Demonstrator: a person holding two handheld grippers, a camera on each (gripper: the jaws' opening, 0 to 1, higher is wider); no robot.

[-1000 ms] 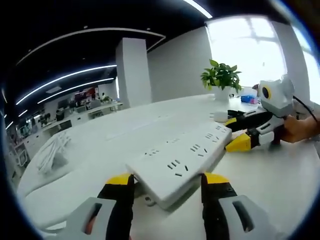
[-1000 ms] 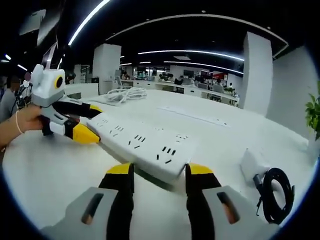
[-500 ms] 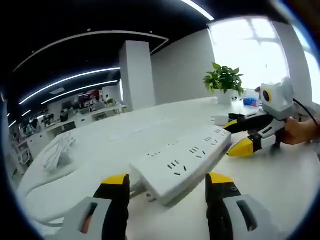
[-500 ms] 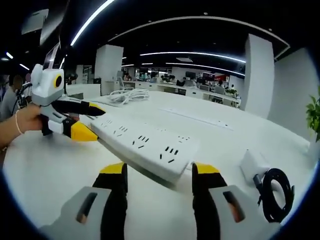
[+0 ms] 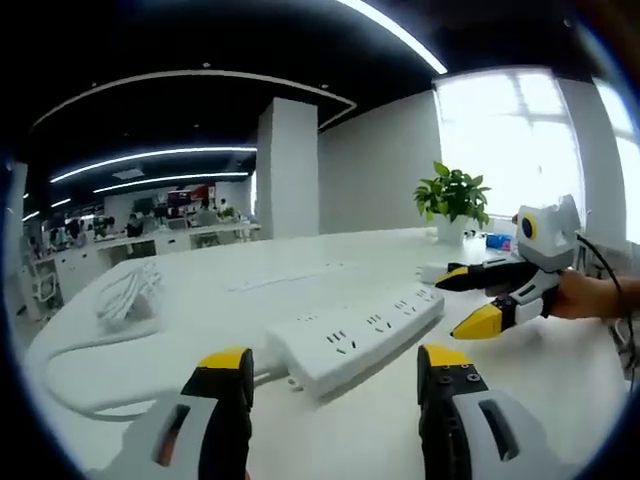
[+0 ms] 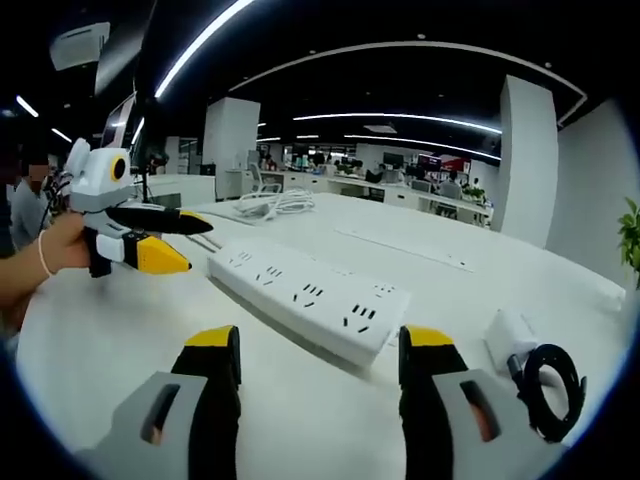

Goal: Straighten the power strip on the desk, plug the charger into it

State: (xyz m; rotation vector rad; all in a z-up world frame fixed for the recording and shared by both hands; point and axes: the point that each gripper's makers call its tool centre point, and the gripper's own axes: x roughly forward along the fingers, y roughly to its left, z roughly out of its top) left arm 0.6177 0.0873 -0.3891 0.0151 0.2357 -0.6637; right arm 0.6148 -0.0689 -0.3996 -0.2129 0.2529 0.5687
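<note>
Your left gripper view looks low along the bench [image 5: 560, 370] toward the window [image 5: 510, 140], and your right gripper view faces the opposite way into the office. Both sit close to the power strip [image 5: 355, 335] [image 6: 310, 297], seeing opposite ends of it.

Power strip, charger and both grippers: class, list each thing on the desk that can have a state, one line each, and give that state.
Power strip: lying flat on the desk, sockets up, nothing plugged in, no gripper touching it.
Charger: lying on the desk, unplugged, beside its coiled black cable.
Left gripper: open, holding nothing, at one end of the strip.
Right gripper: open, holding nothing, at the other end.
White cable bundle: loosely coiled on the desk.
</note>
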